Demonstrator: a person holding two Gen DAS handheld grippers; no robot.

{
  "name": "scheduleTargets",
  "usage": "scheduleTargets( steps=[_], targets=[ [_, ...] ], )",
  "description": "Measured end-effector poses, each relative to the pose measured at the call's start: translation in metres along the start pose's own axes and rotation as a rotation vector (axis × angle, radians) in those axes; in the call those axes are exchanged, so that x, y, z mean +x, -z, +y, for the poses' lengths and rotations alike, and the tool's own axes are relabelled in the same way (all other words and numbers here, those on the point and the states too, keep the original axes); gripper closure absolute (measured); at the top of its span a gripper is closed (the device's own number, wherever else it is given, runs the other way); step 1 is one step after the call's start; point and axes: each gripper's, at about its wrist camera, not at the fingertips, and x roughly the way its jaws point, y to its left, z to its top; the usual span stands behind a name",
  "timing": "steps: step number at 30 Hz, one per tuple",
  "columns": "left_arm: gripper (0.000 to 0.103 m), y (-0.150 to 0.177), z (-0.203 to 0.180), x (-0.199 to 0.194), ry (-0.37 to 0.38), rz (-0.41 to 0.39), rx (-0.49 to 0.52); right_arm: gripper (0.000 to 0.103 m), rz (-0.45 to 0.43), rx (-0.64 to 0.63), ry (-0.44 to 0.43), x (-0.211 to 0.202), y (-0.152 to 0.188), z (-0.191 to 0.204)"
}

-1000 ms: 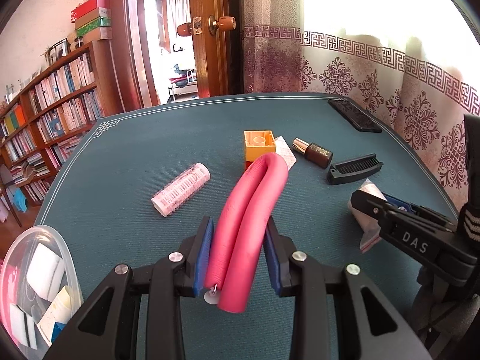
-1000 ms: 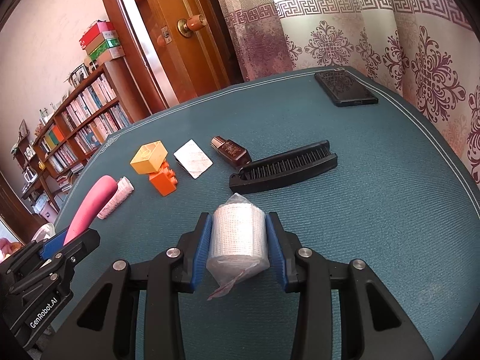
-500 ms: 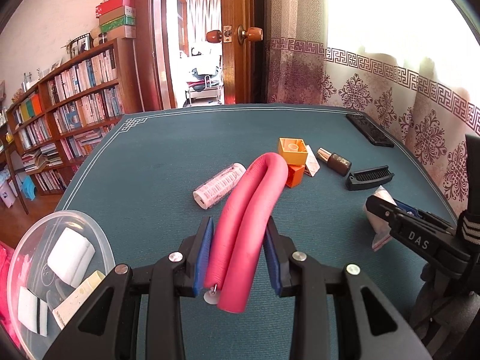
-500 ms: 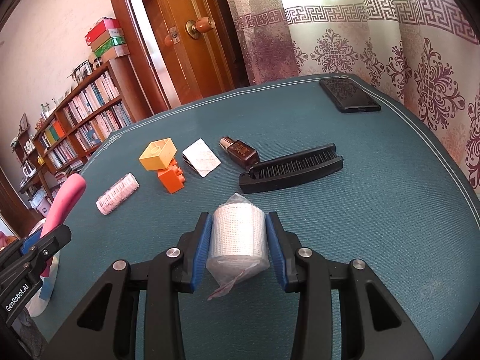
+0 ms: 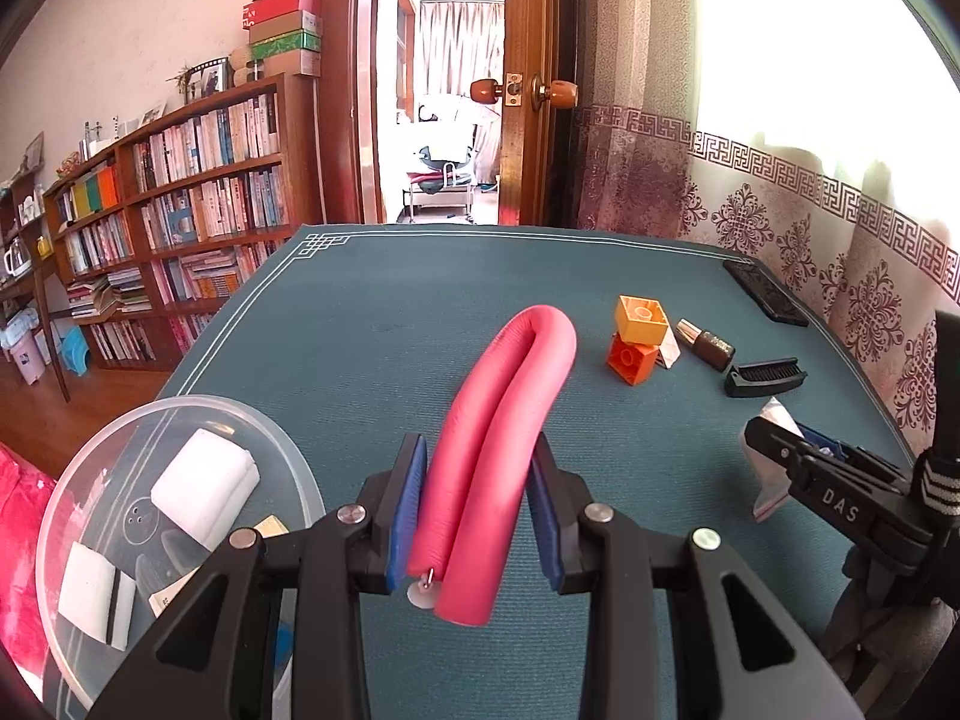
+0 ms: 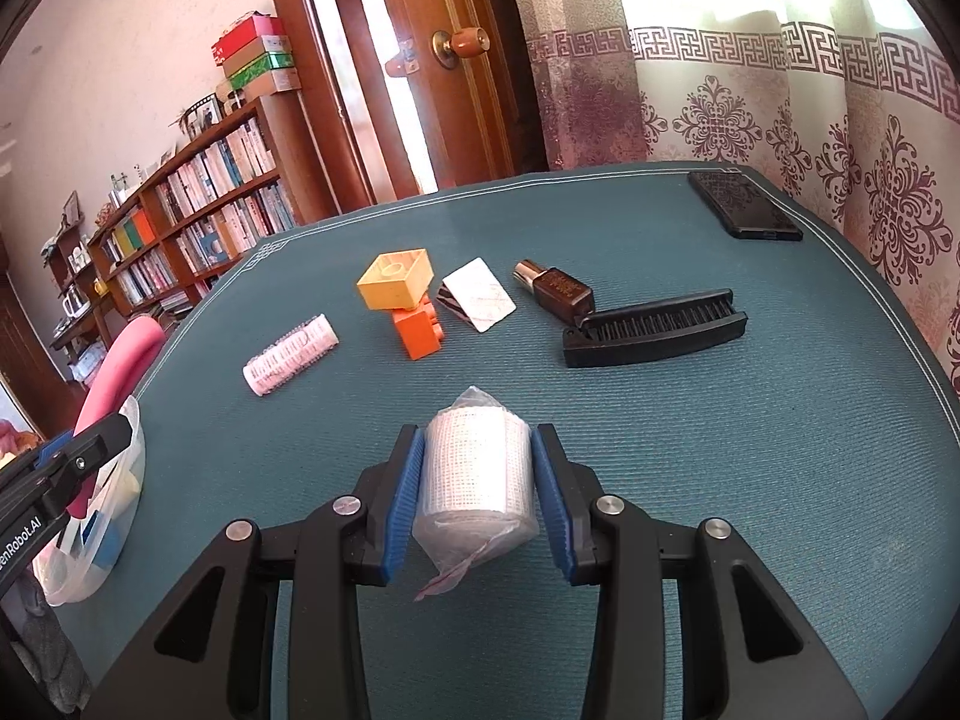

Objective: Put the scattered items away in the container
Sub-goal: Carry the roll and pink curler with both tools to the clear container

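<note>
Fingers of your left gripper (image 5: 477, 513) are clamped on the folded pink foam roller (image 5: 501, 438), so carry it fully over the clear container (image 5: 180, 414) at the tabletop (image 5: 390, 312) edge before releasing, while the right gripper (image 6: 477, 495) stays clear, gripping its wrapped gauze roll (image 6: 474, 480).

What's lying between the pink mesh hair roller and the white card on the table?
In the right wrist view, the stacked yellow and orange toy bricks sit between the pink mesh hair roller and the white card.
</note>
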Motion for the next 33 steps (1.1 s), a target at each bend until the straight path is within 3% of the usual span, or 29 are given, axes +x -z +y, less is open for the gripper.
scheduleTargets(
  steps=[14, 33],
  targets=[
    [0.066, 0.006, 0.057, -0.016, -0.076, -0.020, -0.091, 0.063, 0.009, -0.132, -0.090, -0.006, -0.003, 0.063],
    [0.065, 0.010, 0.144, -0.040, -0.214, -0.055, -0.209, 0.063, 0.027, -0.240, -0.326, -0.008, -0.007, 0.179]
  ],
)
